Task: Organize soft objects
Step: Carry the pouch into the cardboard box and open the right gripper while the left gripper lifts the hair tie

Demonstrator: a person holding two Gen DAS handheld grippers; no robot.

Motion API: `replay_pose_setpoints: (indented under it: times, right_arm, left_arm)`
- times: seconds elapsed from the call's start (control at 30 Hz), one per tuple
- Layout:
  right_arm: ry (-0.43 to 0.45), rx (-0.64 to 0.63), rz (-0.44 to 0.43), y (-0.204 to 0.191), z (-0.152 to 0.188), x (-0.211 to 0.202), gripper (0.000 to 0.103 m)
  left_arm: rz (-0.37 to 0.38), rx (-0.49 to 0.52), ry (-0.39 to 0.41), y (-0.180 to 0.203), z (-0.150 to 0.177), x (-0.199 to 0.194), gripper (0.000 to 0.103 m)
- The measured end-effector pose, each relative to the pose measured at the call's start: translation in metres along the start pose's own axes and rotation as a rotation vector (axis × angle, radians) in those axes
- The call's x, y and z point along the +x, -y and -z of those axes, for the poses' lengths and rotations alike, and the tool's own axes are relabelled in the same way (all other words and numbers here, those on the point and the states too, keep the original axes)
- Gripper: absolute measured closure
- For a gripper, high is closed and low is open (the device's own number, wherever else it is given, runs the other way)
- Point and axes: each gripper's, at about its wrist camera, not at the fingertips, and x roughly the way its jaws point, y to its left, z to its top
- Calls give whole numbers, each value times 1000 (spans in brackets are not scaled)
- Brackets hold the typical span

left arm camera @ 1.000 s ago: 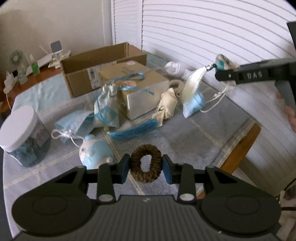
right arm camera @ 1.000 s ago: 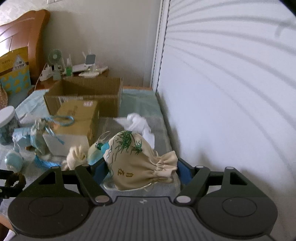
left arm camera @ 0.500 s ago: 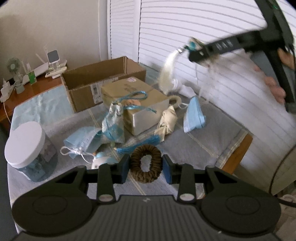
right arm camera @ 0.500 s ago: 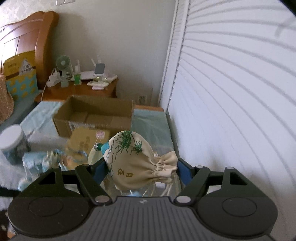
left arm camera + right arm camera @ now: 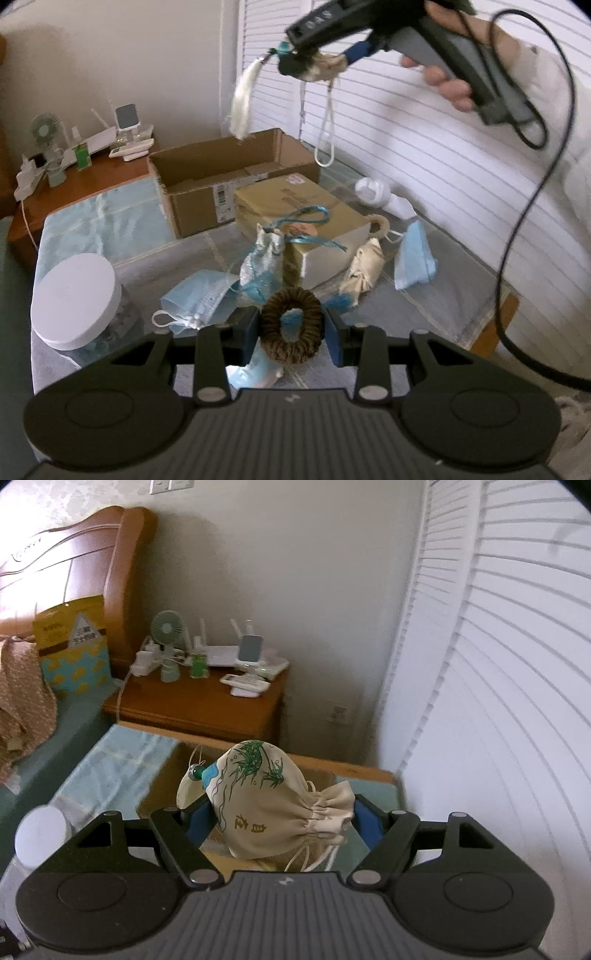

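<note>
The left fingers (image 5: 253, 339) pinch a brown braided scrunchie (image 5: 291, 326) from both sides, holding it upright above the cluttered tabletop (image 5: 436, 295), while the right fingers (image 5: 197, 821) clamp a cream drawstring pouch (image 5: 271, 805) printed with green bamboo leaves, its gathered neck turned toward the right-hand pad. In the left wrist view that right gripper (image 5: 314, 66) hangs high in the air above the open cardboard box (image 5: 221, 177), gripped by a hand (image 5: 454, 74) with a black cable (image 5: 517, 229) trailing down; a white tassel (image 5: 240, 103) and a loop of white cord (image 5: 327, 129) dangle from the pouch over the box. Beneath, the tabletop carries a grey cloth and, in front of the open box, a closed tan carton (image 5: 295, 206) with a blue ribbon (image 5: 306, 218) lying on it. To the left stands a jar with a white lid (image 5: 74, 291). Just beside the carton lie a silvery blue pouch (image 5: 264, 266), a cream cloth bundle (image 5: 364, 273), a blue face mask (image 5: 413, 258) to the right and another blue face mask (image 5: 199, 295) to the left, with a crumpled white item (image 5: 373, 192) near the shuttered wall. Behind the table a wooden nightstand (image 5: 207, 705) holds a small green fan (image 5: 166, 627) and a phone on a stand (image 5: 251, 648).
</note>
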Motion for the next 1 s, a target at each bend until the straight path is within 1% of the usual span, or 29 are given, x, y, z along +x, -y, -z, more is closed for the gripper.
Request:
replay_pose_setpoints:
  times: [0.13, 0.27, 0.43, 0.47, 0.5, 0.57, 0.67, 0.8, 1.0]
  right_arm:
    - [5, -1, -32, -4, -24, 26, 22]
    - [-21, 9, -58, -5, -32, 56, 22]
    - [-98, -6, -12, -2, -23, 91, 21]
    - [-112, -3, 8, 1, -19, 97, 17]
    - [-122, 6, 18, 4, -16, 101, 11]
    - [-128, 33, 4, 13, -9, 102, 5]
    - [-115, 65, 10, 20, -2, 95, 0]
    - [-121, 89, -2, 22, 6, 83, 0]
    - [-134, 76, 23, 14, 27, 68, 0]
  left_arm:
    - [-11, -22, 12, -4, -2, -1, 67]
    - [-20, -36, 14, -6, -5, 0, 67]
    - [-25, -37, 4, -7, -6, 4, 67]
    - [-26, -37, 2, -7, -5, 4, 67]
    - [-27, -37, 0, -8, -5, 4, 67]
    - [-27, -36, -3, -8, -5, 5, 67]
    - [-31, -40, -8, -9, -5, 7, 67]
    - [-32, -37, -13, -8, -5, 8, 67]
    - [-31, -31, -14, -7, -10, 6, 67]
